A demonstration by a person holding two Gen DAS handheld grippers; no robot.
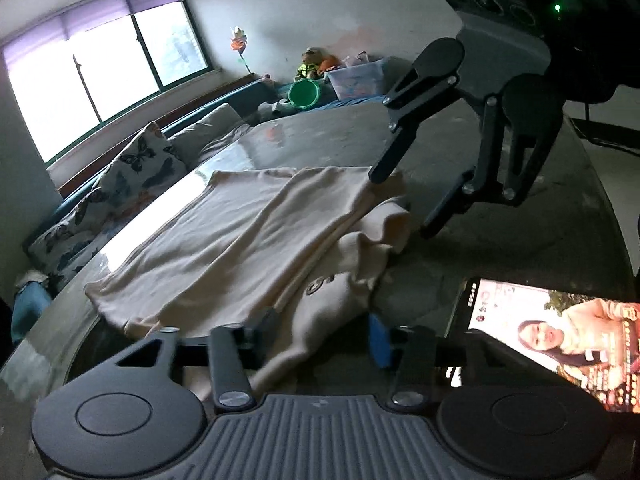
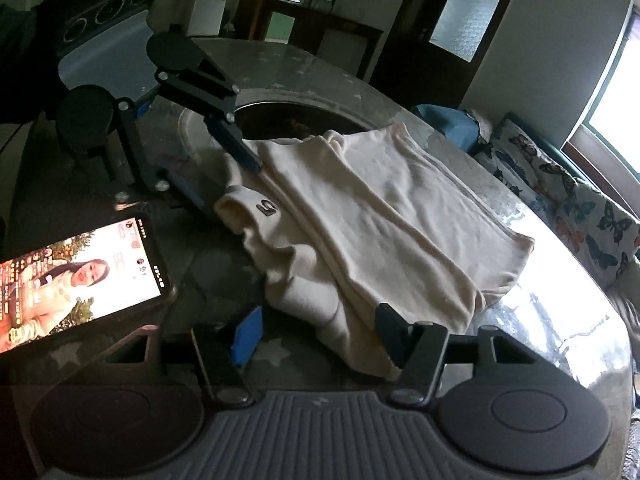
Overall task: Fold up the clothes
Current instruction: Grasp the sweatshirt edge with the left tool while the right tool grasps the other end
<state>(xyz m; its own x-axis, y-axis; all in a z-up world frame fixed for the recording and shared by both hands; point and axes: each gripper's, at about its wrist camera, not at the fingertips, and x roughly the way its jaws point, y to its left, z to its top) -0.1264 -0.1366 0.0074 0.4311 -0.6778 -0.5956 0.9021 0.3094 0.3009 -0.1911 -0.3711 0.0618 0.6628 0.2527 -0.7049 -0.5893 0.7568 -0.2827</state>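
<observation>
Fingers of left gripper (image 1: 324, 330) and right gripper (image 2: 320, 334) stand spread, straddling the cream garment (image 1: 224, 240) on the worktop (image 1: 500, 248).

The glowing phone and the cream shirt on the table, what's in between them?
Just bare dark table. In the right wrist view, nothing lies between the lit smartphone and the cream knit shirt; the blue finger pad of the right tool sits nearer the camera.

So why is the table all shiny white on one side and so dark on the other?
Left wrist view: daylight from the window bounces off the glossy table as white glare beside the cream garment. Right wrist view: the same glare on the window side, while the side with the lit phone lies in shadow. Both views bend straight edges, being fisheye.
</observation>
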